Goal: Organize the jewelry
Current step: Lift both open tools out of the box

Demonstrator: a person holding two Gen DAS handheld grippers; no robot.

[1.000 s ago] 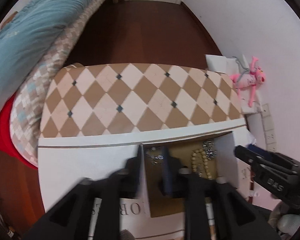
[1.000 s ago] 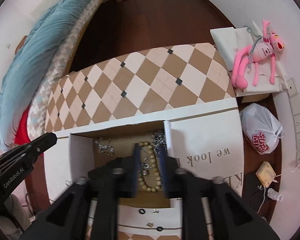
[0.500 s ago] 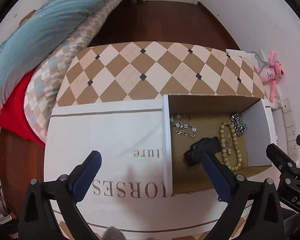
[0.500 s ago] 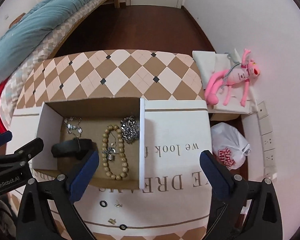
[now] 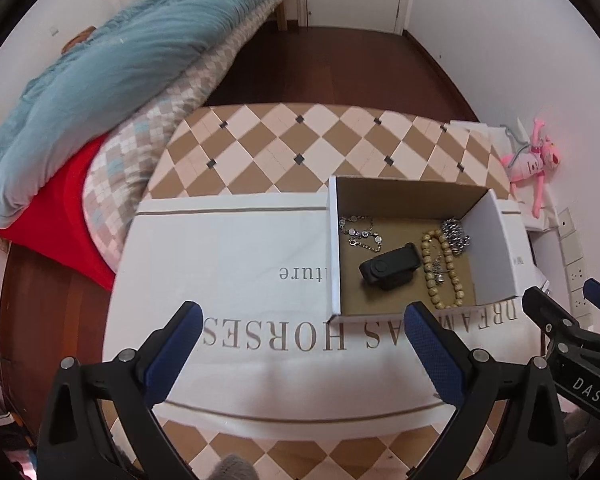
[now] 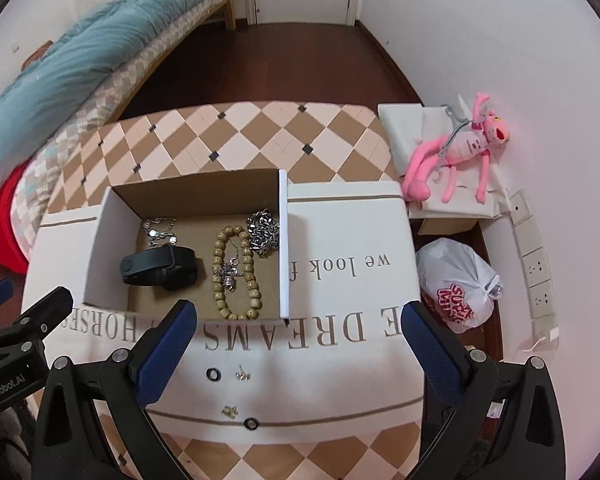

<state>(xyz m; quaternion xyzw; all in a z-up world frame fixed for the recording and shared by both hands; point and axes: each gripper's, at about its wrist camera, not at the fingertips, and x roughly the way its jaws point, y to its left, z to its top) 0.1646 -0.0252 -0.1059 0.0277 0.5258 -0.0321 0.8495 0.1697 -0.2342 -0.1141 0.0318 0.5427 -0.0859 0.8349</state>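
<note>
Two grippers, both spread wide and holding nothing: left gripper (image 5: 300,344) above the printed cloth (image 5: 236,256) just near of the box (image 5: 496,248), right gripper (image 6: 298,340) likewise above the cloth, near of the box's front edge. One open cardboard box (image 6: 112,240), white outside and brown inside, on a diamond-patterned table (image 6: 236,140). Inside, five pieces: one black band (image 6: 160,268) on its side toward the left, looped and matte with a round stud at one end; one thin silver bracelet (image 6: 158,230) with round stones, far-left, touching the band; one loop of tan wooden beads (image 6: 236,272) in the middle, long and oval; one small silver pendant on a fine chain (image 6: 230,272) lying within that loop; one heavy silver link chain (image 6: 264,232) bunched at the far right, against the side wall. Same five visible from the left wrist: band (image 5: 390,266), bracelet (image 5: 360,232), beads (image 5: 440,272), pendant (image 5: 438,274), chain (image 5: 456,236). On the cloth, near of the box, four loose bits: two black rings (image 6: 213,374) (image 6: 251,423), well apart, and two small pale gold earrings (image 6: 243,376) (image 6: 229,410), too small to make out in detail. Off to the right, one pink plush (image 6: 456,152) and one white plastic bag (image 6: 460,284).
</note>
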